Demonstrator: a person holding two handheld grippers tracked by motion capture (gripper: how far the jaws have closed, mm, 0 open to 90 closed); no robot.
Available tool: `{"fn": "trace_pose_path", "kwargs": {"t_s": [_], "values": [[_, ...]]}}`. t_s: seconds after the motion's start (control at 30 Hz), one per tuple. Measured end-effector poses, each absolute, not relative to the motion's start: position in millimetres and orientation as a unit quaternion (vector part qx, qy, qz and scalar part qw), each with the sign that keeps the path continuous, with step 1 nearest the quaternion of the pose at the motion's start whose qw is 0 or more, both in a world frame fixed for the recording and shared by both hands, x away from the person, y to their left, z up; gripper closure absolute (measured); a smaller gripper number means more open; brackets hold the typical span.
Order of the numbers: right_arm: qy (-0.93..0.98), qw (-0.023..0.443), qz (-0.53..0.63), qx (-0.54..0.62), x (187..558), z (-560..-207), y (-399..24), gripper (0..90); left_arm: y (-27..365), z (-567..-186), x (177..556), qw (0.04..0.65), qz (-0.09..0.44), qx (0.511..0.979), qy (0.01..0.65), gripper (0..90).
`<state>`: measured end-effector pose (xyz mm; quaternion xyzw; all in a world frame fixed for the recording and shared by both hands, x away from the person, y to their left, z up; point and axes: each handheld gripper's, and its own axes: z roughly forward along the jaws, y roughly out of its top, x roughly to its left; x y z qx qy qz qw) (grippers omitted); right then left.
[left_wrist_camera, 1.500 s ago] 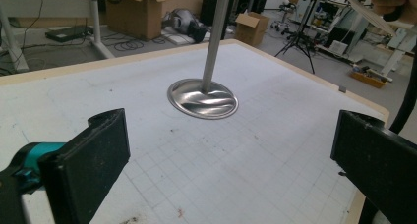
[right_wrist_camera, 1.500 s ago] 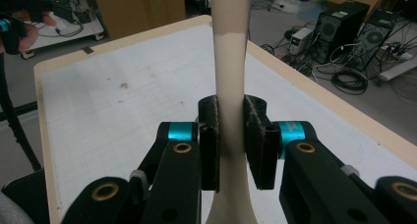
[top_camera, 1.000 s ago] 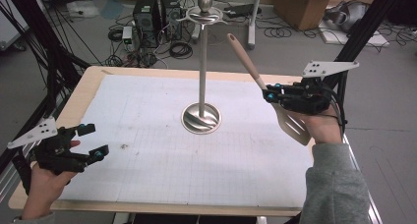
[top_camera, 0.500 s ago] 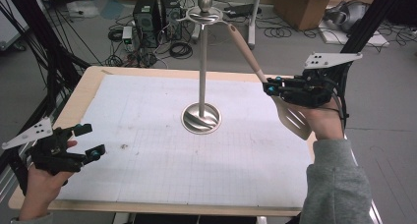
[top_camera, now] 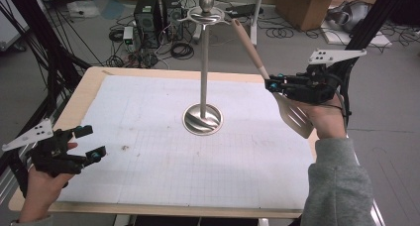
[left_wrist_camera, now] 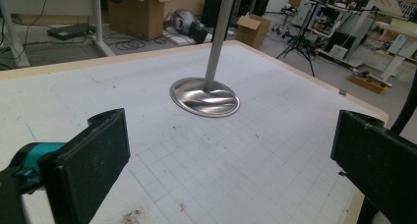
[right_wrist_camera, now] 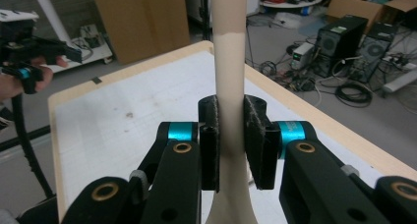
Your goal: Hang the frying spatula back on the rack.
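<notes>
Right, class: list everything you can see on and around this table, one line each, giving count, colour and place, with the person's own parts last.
Spatula: one, beige, slotted blade low, handle tip raised toward the stand's top hooks, held off the table at the right.
Utensil stand: one, silver, upright on a round base at mid-table.
Paper sheet: one, white with a grid, covering the table.
Table: one, pale wood edge.
Computer towers: two, black, on the floor beyond.
Cardboard boxes: brown, on the floor at far right.
Left gripper: one, black, jaws open, near left corner.
Right gripper: one, black, clamped on the spatula's handle.
</notes>
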<state>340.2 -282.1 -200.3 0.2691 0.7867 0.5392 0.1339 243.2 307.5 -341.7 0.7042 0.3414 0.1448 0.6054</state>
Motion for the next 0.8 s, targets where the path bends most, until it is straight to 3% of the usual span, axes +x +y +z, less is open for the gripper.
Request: {"fn": "trace_pose_path", "kwargs": {"t_s": [0.8], "values": [[0.782, 0.115, 0.549, 0.272, 355, -206, -278, 78.0, 310, -345, 242, 0.604, 0.141, 0.705, 0.343, 1.7]]}}
